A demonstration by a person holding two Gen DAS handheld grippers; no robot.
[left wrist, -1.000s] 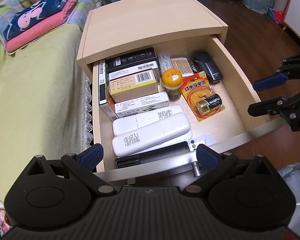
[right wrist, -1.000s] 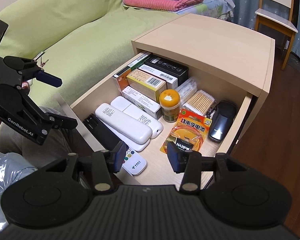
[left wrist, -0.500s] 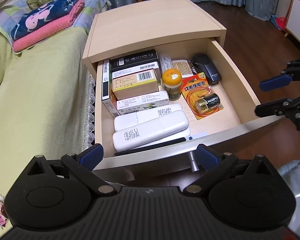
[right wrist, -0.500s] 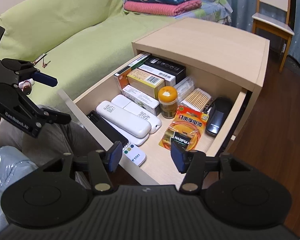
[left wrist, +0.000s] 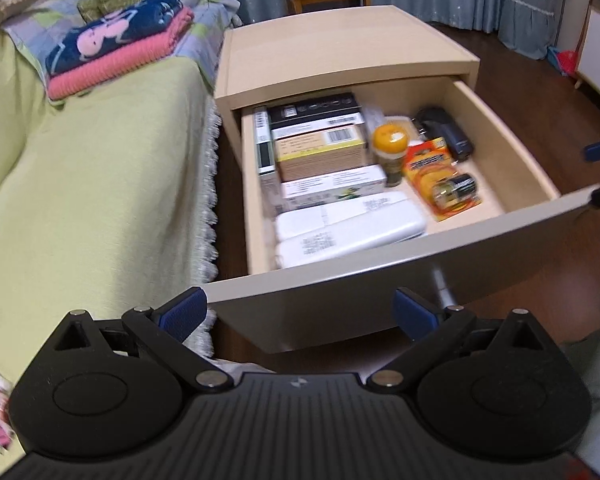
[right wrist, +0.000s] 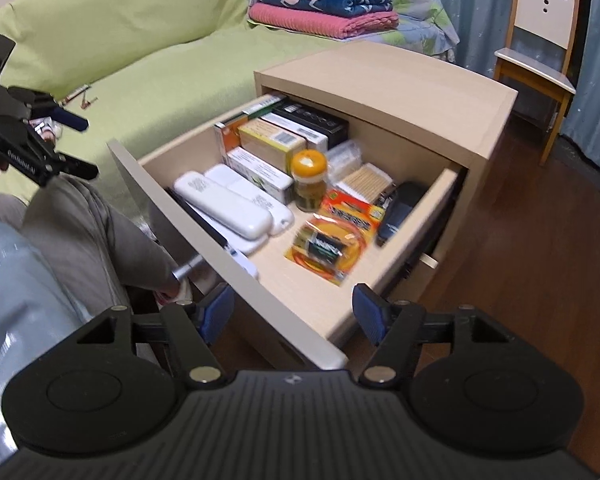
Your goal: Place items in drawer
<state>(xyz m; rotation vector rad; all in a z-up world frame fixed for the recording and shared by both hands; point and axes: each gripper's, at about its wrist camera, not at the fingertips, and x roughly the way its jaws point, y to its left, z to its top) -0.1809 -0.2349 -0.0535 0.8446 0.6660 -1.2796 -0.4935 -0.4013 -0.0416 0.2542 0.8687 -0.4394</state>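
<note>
The drawer (left wrist: 400, 264) stands pulled out of the light wooden nightstand (left wrist: 340, 46), full of items. At its left side, boxes (left wrist: 318, 146) are stacked, and two white remote controls (left wrist: 352, 226) lie in front of them, close to the drawer's front panel. Right of the boxes stands a jar with an orange lid (left wrist: 390, 140); right of that lies an orange battery pack (left wrist: 444, 178), with a black stapler (left wrist: 446, 136) toward the drawer's back. A bundle of cotton swabs (right wrist: 366, 178) lies behind the battery pack. The left hand-held gripper (left wrist: 300, 314) hovers before the drawer's front panel, fingers spread wide and empty. The right hand-held gripper (right wrist: 294, 314) — also wide and holding nothing — hangs over the drawer's front right corner. A green sofa (left wrist: 80, 184) stands left of the nightstand.
</note>
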